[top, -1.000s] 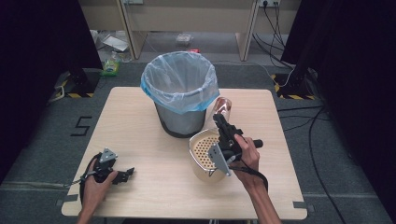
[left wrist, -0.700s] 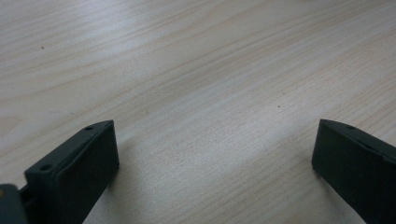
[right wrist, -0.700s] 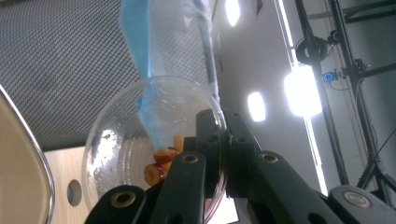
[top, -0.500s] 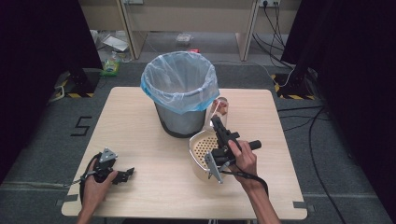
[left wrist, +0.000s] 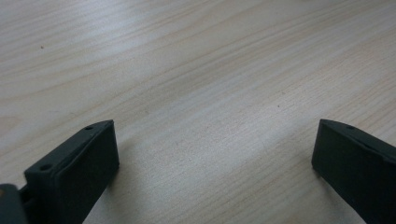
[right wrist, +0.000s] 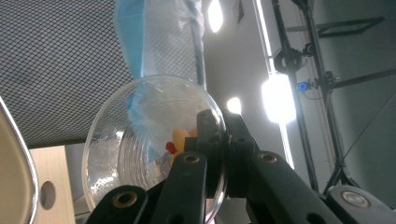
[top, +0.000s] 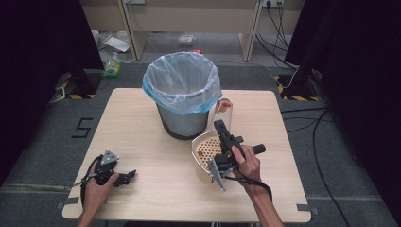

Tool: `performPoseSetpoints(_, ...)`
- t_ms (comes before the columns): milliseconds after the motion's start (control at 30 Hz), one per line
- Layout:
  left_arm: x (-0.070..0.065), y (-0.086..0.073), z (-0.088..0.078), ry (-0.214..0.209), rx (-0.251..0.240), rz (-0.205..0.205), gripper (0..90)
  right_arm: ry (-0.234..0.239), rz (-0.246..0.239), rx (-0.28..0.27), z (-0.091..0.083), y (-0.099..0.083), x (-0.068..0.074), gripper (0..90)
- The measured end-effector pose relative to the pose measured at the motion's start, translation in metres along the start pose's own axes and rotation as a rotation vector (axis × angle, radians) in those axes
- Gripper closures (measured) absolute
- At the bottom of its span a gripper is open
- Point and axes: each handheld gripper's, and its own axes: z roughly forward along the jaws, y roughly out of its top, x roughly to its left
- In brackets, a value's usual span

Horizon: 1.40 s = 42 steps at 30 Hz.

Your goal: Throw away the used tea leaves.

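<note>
My right gripper [top: 220,126] is shut on the rim of a clear glass bowl [top: 224,109], which it holds tipped on edge just right of the bin. In the right gripper view the jaws [right wrist: 223,136] pinch the bowl's wall [right wrist: 135,154], and small orange and red bits lie inside by the grip. A cream perforated strainer bowl [top: 202,150] sits on the table below that hand. My left gripper [top: 126,176] rests near the table's front left, open, with bare wood between its jaws [left wrist: 215,154].
A grey mesh bin [top: 182,118] with a blue plastic liner [top: 182,80] stands at the table's middle back; its mesh [right wrist: 56,60] looms close in the right gripper view. The wooden table [top: 142,123] has free room on its left half.
The right hand has turned and drawn slightly nearer, tipping the glass bowl more on edge beside the bin. The left gripper has stayed put.
</note>
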Motion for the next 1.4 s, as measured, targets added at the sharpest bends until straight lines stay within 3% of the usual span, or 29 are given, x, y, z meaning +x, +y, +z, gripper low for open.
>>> performPoseSetpoints(67,-0.001,0.000,0.000,0.004,-0.003,0.003,0.0,0.008,-0.003,0.009,0.000,-0.002,0.002,87.7)
performPoseSetpoints(233,0.000,0.000,0.000,0.002,-0.002,0.003,0.0,-0.032,-0.037,-0.012,-0.003,0.001,0.000,87.7)
performPoseSetpoints(333,0.000,0.000,0.000,-0.001,0.001,-0.001,0.0,-0.006,-0.024,0.024,0.003,-0.006,0.006,87.7)
performPoseSetpoints(400,0.000,0.000,0.000,0.001,0.000,0.003,0.0,-0.009,-0.008,0.017,0.001,-0.006,0.004,87.6)
performPoseSetpoints(567,0.000,0.000,0.000,0.000,0.001,0.001,0.0,-0.064,-0.008,-0.007,-0.003,-0.001,-0.007,87.7)
performPoseSetpoints(667,0.000,0.000,0.000,-0.001,0.000,-0.001,0.0,-0.038,-0.032,0.006,0.001,-0.003,0.001,87.7)
performPoseSetpoints(733,0.000,0.000,0.000,0.001,-0.001,0.001,0.0,-0.046,-0.037,-0.027,-0.001,0.002,0.001,87.7)
performPoseSetpoints(867,0.000,0.000,0.000,0.000,0.001,0.001,0.0,-0.021,-0.027,-0.013,0.002,-0.001,0.007,87.7)
performPoseSetpoints(1067,0.000,0.000,0.000,0.000,0.000,0.000,0.0,-0.088,-0.059,-0.050,-0.002,0.006,0.003,87.7)
performPoseSetpoints(1133,0.000,0.000,0.000,0.000,-0.003,-0.003,0.0,-0.045,-0.066,-0.022,0.001,0.001,0.013,87.7)
performPoseSetpoints(1200,0.000,0.000,0.000,-0.001,0.001,0.001,0.0,-0.058,-0.067,-0.043,-0.001,0.004,0.013,87.7)
performPoseSetpoints(1400,0.000,0.000,0.000,-0.002,0.001,-0.001,0.0,-0.060,-0.059,-0.028,0.001,0.004,0.007,87.6)
